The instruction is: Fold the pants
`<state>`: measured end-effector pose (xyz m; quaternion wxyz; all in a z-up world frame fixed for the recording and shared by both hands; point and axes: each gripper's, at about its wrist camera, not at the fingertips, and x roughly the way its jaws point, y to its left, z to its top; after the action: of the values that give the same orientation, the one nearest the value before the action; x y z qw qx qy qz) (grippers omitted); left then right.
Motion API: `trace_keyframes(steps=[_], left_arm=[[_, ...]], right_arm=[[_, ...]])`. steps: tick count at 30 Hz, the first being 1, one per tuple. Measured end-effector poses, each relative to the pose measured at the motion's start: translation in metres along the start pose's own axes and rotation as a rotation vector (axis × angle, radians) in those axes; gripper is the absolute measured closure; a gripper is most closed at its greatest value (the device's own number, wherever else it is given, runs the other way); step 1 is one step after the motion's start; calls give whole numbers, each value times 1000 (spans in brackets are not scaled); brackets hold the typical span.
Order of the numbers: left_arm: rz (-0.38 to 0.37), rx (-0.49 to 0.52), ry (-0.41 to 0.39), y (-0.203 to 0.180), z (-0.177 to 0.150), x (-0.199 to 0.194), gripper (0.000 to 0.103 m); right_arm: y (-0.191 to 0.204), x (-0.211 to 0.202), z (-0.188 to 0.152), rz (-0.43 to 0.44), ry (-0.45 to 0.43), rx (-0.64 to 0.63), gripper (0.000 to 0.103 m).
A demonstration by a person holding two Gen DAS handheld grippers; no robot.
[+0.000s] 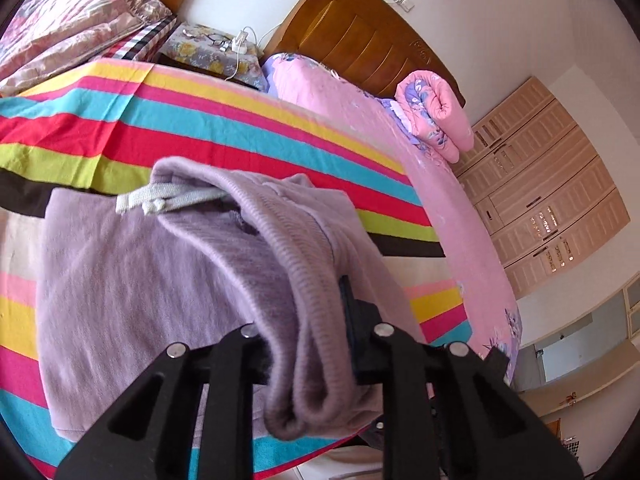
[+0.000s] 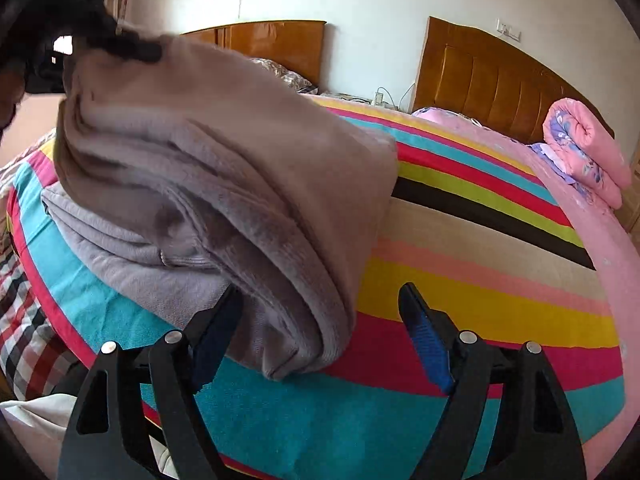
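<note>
Lavender fleece pants (image 1: 132, 280) lie on the striped bedsheet (image 1: 240, 128). My left gripper (image 1: 308, 344) is shut on the pants' ribbed waistband edge, lifting it above the rest; a white drawstring (image 1: 160, 200) hangs at the waist. In the right wrist view the pants (image 2: 240, 184) appear as a raised, folded-over bundle, its upper left end held by the other gripper (image 2: 52, 56). My right gripper (image 2: 320, 316) is open; the pants' near fold (image 2: 320, 336) lies between its fingers, touching neither that I can see.
A rolled pink quilt (image 1: 436, 120) sits at the bed's head by the wooden headboard (image 1: 372, 36). A folded floral quilt (image 1: 68, 24) lies at the far left. A nightstand with cables (image 1: 216, 48) stands between the beds. A wardrobe (image 1: 552, 184) is on the right.
</note>
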<state>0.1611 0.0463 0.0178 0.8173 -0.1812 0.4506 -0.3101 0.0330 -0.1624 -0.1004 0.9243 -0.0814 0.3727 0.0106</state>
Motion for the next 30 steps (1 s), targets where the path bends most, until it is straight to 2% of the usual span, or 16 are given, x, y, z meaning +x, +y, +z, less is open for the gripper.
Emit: trace_keyframes(steps=[3,5,7,10,12,13,16,18,19,20,21,22,23,25,27,30], left_arm=[[19,-3,-105,19,5,-51,83],[39,-66,-129,55,-4,-72,83],[50,-173,-97,106,-26,-68,83],[102,-278,-16,162,-61,-33,82],[3,-312,-83,175,-70,-38,82],[-8,-321,-98,176,-71,-40,82],[39,-302,-100,169,-72,-40,77],[133,-268,-105,159,-69,-49,68],[222,-239,-122,148,-69,-58,53],[351,-192,-159,133,-70,-71,41],[486,-135,-210,117,-70,-85,38],[571,-77,-262,100,-70,-97,33],[591,-29,-300,85,-69,-107,29],[546,49,-323,58,-63,-108,28],[504,140,-307,32,-57,-90,25],[533,206,-232,17,-60,-48,25]], right_arm=[[8,6,-2,-84,-2,-42,25],[4,7,-6,-47,-16,-14,20],[6,7,-8,-31,-12,-13,19],[6,11,-11,-9,4,18,19],[3,11,-9,1,16,19,19],[3,12,-8,0,18,10,19],[0,13,-4,18,29,6,19],[-5,10,-3,73,52,-1,19],[-8,6,-2,119,69,-6,19],[-11,-2,-2,175,73,-13,19],[-15,-13,-2,241,57,-11,19],[-19,-24,1,299,34,4,19],[-24,-33,6,340,9,20,19],[-28,-44,23,380,-53,42,19],[-19,-43,43,390,-93,48,21],[4,-21,68,331,-92,-4,22]])
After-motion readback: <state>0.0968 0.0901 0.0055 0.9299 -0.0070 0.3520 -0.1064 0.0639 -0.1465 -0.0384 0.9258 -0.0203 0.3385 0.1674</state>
